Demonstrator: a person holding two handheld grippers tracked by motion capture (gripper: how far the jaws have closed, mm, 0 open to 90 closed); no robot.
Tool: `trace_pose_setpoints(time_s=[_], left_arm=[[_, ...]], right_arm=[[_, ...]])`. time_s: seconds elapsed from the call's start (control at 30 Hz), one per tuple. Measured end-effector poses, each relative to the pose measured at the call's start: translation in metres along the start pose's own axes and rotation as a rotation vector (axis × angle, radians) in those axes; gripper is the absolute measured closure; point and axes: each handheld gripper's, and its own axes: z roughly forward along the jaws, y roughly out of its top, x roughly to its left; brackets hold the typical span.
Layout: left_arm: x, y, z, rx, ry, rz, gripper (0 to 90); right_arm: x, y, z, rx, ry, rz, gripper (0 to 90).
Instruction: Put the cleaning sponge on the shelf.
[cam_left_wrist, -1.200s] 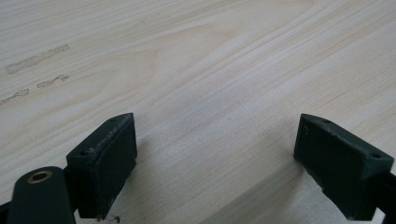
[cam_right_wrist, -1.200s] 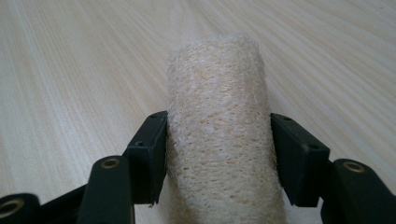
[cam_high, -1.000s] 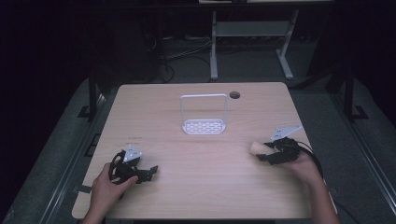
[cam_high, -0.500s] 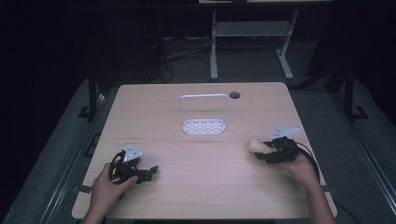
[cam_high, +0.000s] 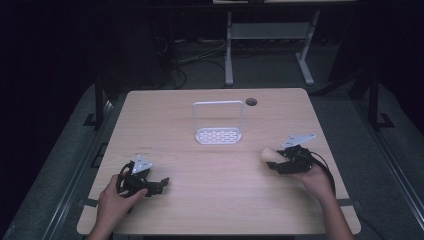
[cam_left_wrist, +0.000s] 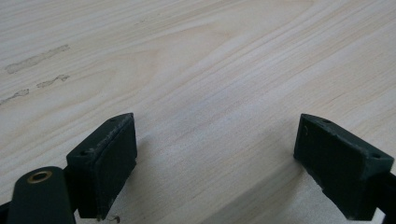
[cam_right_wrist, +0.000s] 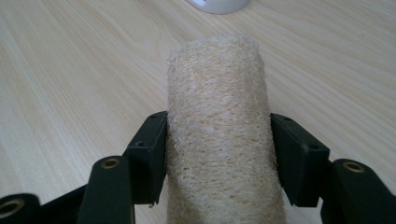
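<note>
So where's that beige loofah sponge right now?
The loofah sponge is clamped in the right gripper, low over the table's right side, nearer the person than the white rack.

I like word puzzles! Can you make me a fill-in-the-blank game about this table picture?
1. The right gripper squeezes a tan loofah between its two ____ fingers.
2. The left gripper is ____, with nothing in it.
3. The white rack stands on the ____ table.

Missing words: black; open; wooden
</note>
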Motion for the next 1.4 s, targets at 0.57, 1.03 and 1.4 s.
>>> trace_pose_setpoints(time_s=[0.57,1.03,1.4], left_arm=[[0.000,0.000,0.000,0.000,0.000,0.000,12.7],[0.000,0.000,0.000,0.000,0.000,0.000,12.7],[0.000,0.000,0.000,0.000,0.000,0.000,12.7]], right_arm=[[0.011,0.017,0.009,-0.013,0.015,0.035,40.9],[0.020,0.037,0.020,-0.025,0.033,0.009,41.0],[0.027,0.054,0.036,-0.034,0.037,-0.014,40.8]])
